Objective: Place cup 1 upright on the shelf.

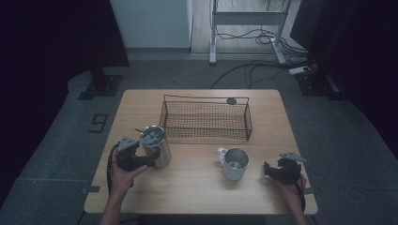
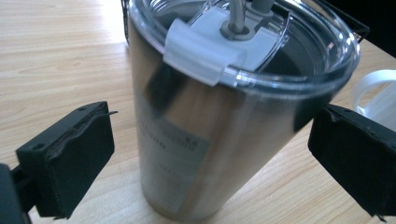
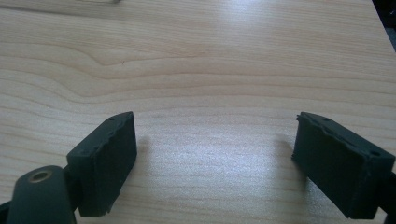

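A steel tumbler (image 1: 156,145) with a clear lid and a straw stands on the left of the wooden table (image 1: 197,192). My left gripper (image 1: 146,162) is open around the tumbler (image 2: 210,140), which stands between the jaws. The left pad (image 2: 74,163) is clear of its wall and the right pad (image 2: 355,158) sits very near it. A metal mug (image 1: 234,164) with a white handle stands right of centre, its handle (image 2: 373,91) showing behind the tumbler. My right gripper (image 1: 268,169) rests to the mug's right, open, with bare wood between its jaws (image 3: 215,154).
A black wire basket (image 1: 206,99) stands at the back middle of the table, just behind the tumbler. A small dark disc (image 1: 231,101) lies by its far rim. Cables and a desk frame (image 1: 248,18) are on the floor beyond.
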A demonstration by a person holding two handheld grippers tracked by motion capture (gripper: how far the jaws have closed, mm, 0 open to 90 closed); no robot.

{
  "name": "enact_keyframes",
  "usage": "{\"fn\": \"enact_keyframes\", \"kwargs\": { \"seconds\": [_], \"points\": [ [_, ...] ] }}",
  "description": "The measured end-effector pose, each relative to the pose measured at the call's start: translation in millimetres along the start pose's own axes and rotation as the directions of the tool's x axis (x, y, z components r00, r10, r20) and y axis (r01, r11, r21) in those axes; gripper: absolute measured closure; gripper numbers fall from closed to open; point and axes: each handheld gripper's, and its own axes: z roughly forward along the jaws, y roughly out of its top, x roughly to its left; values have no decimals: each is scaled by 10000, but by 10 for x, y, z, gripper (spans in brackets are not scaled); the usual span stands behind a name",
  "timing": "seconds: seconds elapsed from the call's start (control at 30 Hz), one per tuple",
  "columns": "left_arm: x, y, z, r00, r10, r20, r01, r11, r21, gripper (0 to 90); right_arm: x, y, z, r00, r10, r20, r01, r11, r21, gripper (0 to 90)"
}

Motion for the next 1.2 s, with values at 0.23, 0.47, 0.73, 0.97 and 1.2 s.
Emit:
{"fn": "enact_keyframes", "kwargs": {
  "seconds": [0.23,0.47,0.73,0.97,1.2],
  "points": [
    [-21,23,58,10000,97,3,-97,9998,-143,4,0,0,0,10000,1,1,-1,10000,-1,131],
    [-39,64,133,9998,191,-37,-191,9996,-219,4,0,0,0,10000,1,2,-1,10000,-3,131],
    [-57,70,257,9995,220,-216,-228,9989,-407,0,0,0,0,10000,0,0,0,10000,-3,131],
    [-57,55,297,9989,352,-316,-367,9982,-482,5,0,0,0,10000,1,2,-1,10000,-3,131],
    [-64,63,298,9981,481,-395,-499,9977,-464,15,0,0,0,10000,0,1,0,10000,-3,131]
  ]
}}
